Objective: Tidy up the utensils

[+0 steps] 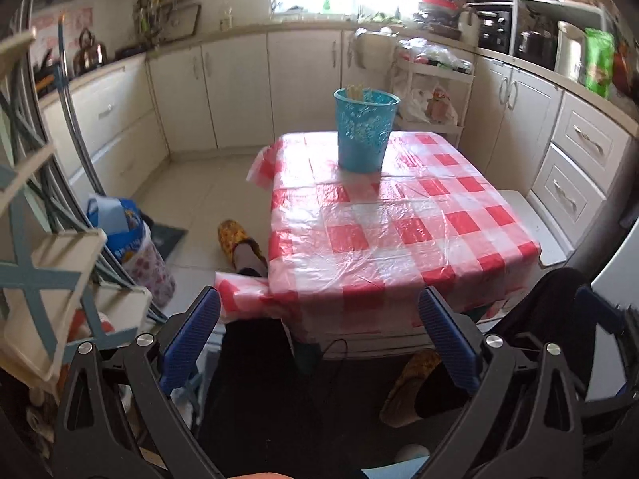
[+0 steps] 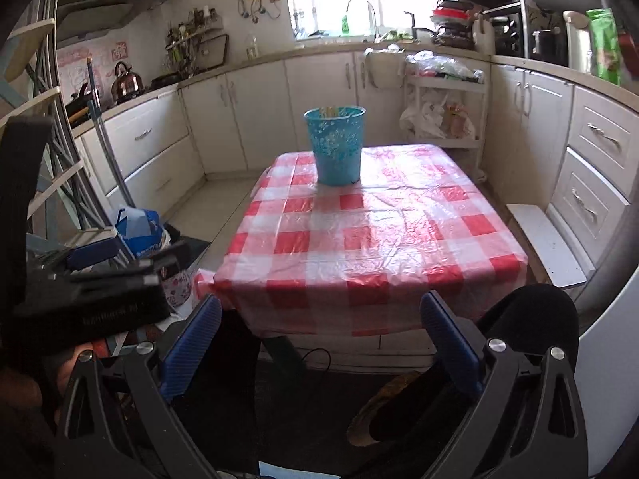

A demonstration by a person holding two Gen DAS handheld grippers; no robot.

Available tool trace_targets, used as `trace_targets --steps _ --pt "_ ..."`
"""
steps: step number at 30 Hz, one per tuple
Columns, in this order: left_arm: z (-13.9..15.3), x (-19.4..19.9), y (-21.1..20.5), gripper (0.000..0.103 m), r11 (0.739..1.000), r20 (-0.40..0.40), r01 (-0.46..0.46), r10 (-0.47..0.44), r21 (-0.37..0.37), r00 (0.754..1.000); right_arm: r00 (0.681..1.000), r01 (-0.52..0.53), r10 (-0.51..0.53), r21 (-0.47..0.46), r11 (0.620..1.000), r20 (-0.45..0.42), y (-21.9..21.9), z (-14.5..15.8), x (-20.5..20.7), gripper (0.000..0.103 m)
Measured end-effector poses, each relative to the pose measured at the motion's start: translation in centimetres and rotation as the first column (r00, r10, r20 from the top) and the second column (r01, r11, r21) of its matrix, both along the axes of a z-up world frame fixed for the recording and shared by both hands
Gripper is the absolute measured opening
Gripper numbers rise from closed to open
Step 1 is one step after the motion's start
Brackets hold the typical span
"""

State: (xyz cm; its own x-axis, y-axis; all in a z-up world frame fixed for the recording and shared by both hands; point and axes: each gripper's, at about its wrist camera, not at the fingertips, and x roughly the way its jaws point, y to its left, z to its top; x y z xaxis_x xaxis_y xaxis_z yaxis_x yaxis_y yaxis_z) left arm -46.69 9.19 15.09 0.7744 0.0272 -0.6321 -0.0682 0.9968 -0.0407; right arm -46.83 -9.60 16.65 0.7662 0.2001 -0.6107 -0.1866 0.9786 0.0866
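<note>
A blue patterned bucket [image 1: 364, 129] stands upright at the far end of a table with a red and white checked cloth [image 1: 399, 231]. Pale stick ends, probably chopsticks [image 1: 355, 91], poke above its rim. The bucket [image 2: 336, 145] and the cloth [image 2: 371, 247] also show in the right wrist view, with stick tips [image 2: 330, 111] inside. My left gripper [image 1: 319, 303] is open and empty, held back from the table's near edge. My right gripper [image 2: 319, 307] is open and empty, also short of the near edge. The left gripper's body [image 2: 88, 279] shows at the left of the right wrist view.
White kitchen cabinets [image 1: 239, 80] run around the room. A white cart with bags [image 1: 433, 92] stands behind the table. A folding rack [image 1: 36, 219] and a blue bag [image 1: 124, 227] are at left. A white stool [image 2: 547, 243] is at right. A person's slippered feet [image 1: 239, 245] are by the table.
</note>
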Motion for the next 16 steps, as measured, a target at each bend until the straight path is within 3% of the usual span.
trace_targets --steps 4,8,16 --pt "0.2 -0.2 -0.5 0.095 1.0 0.005 0.011 -0.01 -0.028 1.0 0.999 0.033 -0.032 0.058 0.998 -0.013 -1.4 -0.4 0.1 0.096" --pt "-0.8 -0.2 -0.6 0.095 0.998 -0.038 0.01 -0.012 -0.063 0.999 0.998 0.053 -0.051 0.076 0.996 -0.02 -2.0 -0.4 0.1 0.096" --pt "-1.8 -0.6 0.8 0.095 0.994 -0.073 -0.041 0.033 -0.106 0.997 0.998 0.061 -0.061 0.036 0.998 0.018 -1.5 0.0 -0.6 0.096"
